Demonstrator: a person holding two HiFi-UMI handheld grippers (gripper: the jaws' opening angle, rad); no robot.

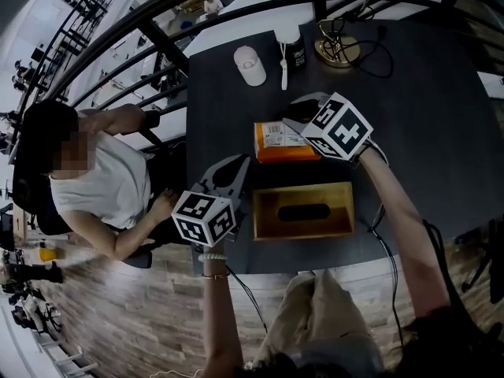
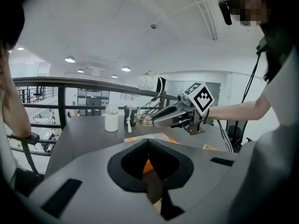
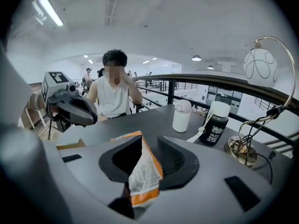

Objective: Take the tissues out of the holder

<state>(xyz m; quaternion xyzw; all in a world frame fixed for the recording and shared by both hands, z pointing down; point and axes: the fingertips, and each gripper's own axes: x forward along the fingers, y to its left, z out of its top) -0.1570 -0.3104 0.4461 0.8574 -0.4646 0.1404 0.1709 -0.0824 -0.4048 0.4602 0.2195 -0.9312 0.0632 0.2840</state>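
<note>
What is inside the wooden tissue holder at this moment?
Through the oval slot of the wooden holder only darkness shows. The lid covers the rest, so any remaining tissues cannot be seen. An orange tissue pack lies outside, on the table.

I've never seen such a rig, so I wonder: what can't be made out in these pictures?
- Holder interior: head view, the slot is too dark to show what is inside.
- Pack print: right gripper view, too small to read.
- Lamp: head view, its globe is cut off by the top edge.
</note>
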